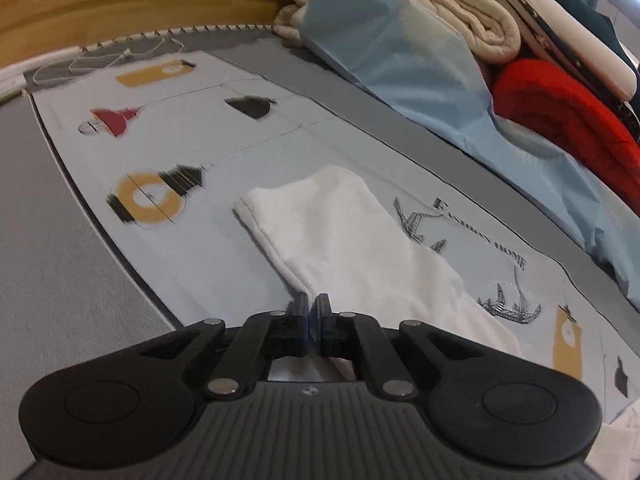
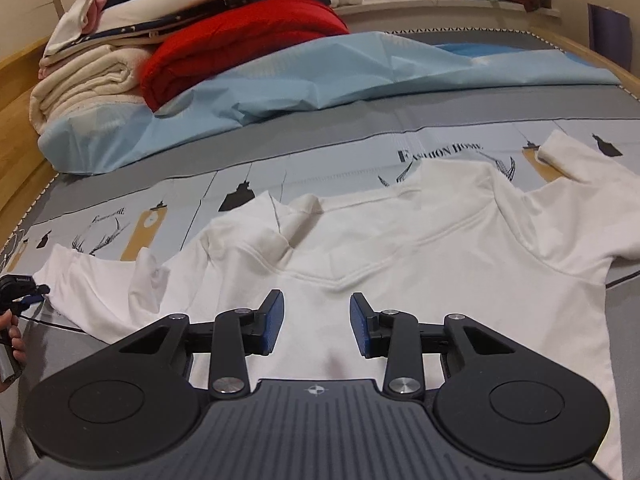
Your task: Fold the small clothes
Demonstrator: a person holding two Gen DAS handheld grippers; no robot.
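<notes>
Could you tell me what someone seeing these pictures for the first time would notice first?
The white shirt spread flat on the printed light-blue mat dominates the right wrist view, with the open right hand-held gripper hovering over its lower part. The left hand-held gripper is shut on a sleeve of the shirt. Behind, a bright red folded blanket stands out in the stacked bedding.

Left gripper [image 1: 311, 312]: matte black linkage arms, silver pivot pins, blue-faced pads, two round black discs flanking a grey ribbed deck with a small white emblem. Right gripper [image 2: 317, 326]: same build, textured blue pads [image 2: 273, 322]. At 9 o'clock in the right view: bare-skinned hand [image 2: 14, 340], thin black cable.
</notes>
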